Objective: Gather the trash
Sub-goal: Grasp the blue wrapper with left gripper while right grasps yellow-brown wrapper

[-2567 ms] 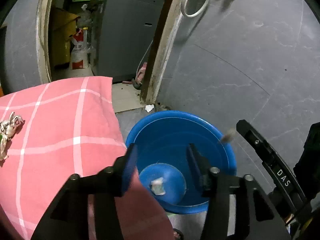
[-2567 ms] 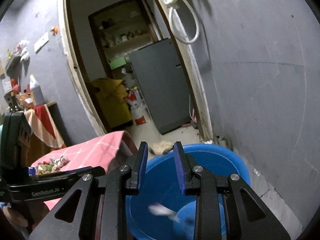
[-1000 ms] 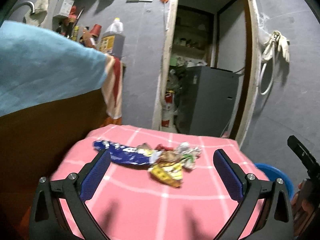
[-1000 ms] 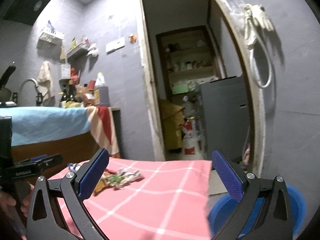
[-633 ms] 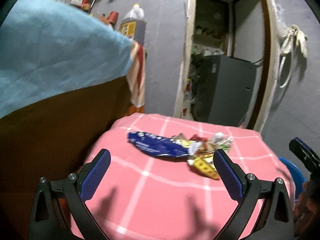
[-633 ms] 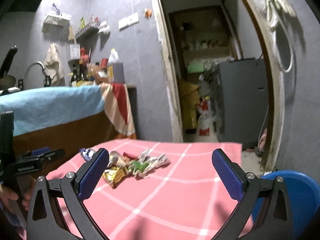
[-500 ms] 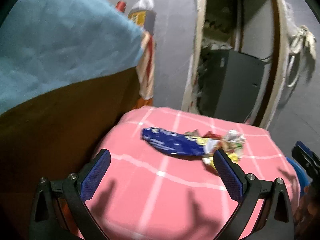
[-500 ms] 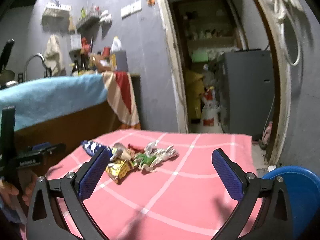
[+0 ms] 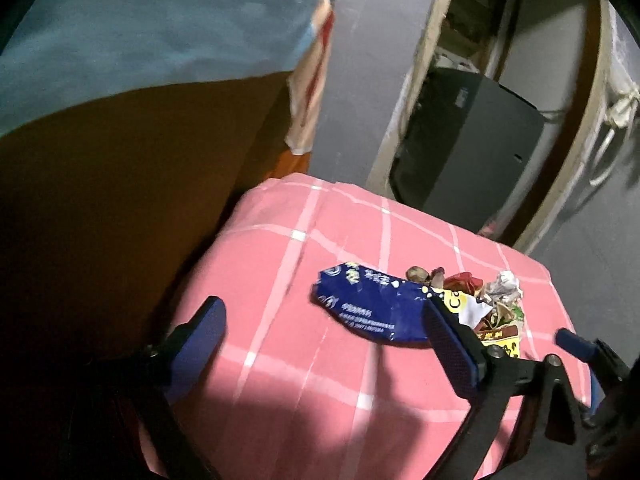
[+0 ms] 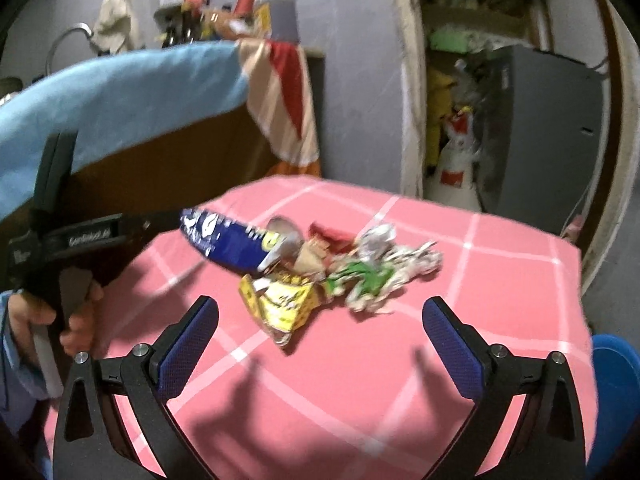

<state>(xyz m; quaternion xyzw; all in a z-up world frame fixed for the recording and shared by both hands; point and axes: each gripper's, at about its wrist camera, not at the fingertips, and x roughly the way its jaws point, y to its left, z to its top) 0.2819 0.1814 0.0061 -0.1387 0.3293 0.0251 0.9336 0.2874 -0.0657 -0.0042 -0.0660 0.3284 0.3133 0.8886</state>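
Note:
A heap of crumpled wrappers lies on the pink checked cloth [image 9: 304,392]. The long blue wrapper [image 9: 366,304] is its left end, with a yellow wrapper [image 10: 280,306] and a green and silver wrapper [image 10: 380,276] beside it. My left gripper [image 9: 326,336] hovers just short of the blue wrapper, its jaws wide and closing, the pads clear of it. My right gripper [image 10: 320,344] hangs in front of the yellow wrapper, jaws wide and closing on nothing. In the right wrist view the left gripper [image 10: 80,236] reaches toward the blue wrapper [image 10: 228,240], held by a hand [image 10: 76,312].
A blue basin [image 10: 612,368] stands on the floor off the cloth's right edge. A brown counter under a light blue cloth [image 9: 140,32] rises close on the left. Behind is a doorway with a grey cabinet [image 9: 468,144]. Grey walls flank it.
Both grippers have left the blue basin, swung to the cloth and moved in toward the wrapper heap, tilting down. The heap now looks larger and nearer. Both pairs of jaws have narrowed slightly.

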